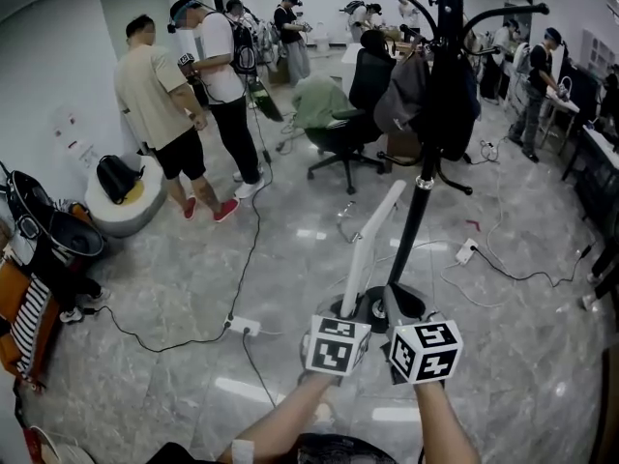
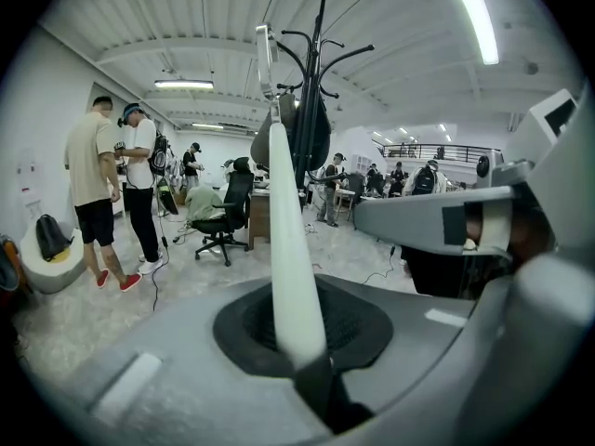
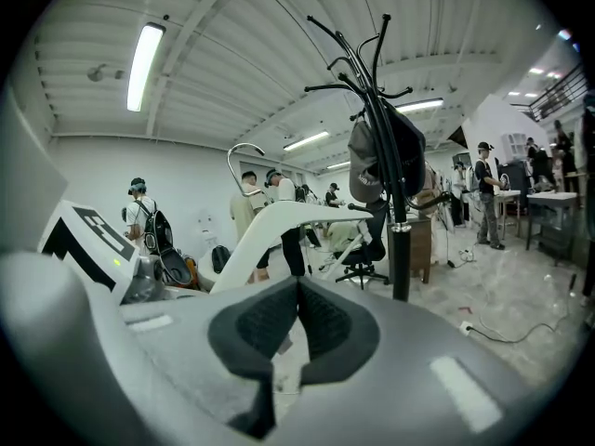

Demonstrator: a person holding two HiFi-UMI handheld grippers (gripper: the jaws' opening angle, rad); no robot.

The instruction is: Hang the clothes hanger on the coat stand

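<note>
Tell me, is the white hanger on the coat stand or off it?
Off it. The left gripper is shut on the hanger; its hook is in open air, apart from the coat stand.

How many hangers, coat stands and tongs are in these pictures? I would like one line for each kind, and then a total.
hanger: 1
coat stand: 1
tongs: 2, the left tongs and the right tongs
Total: 4
</note>
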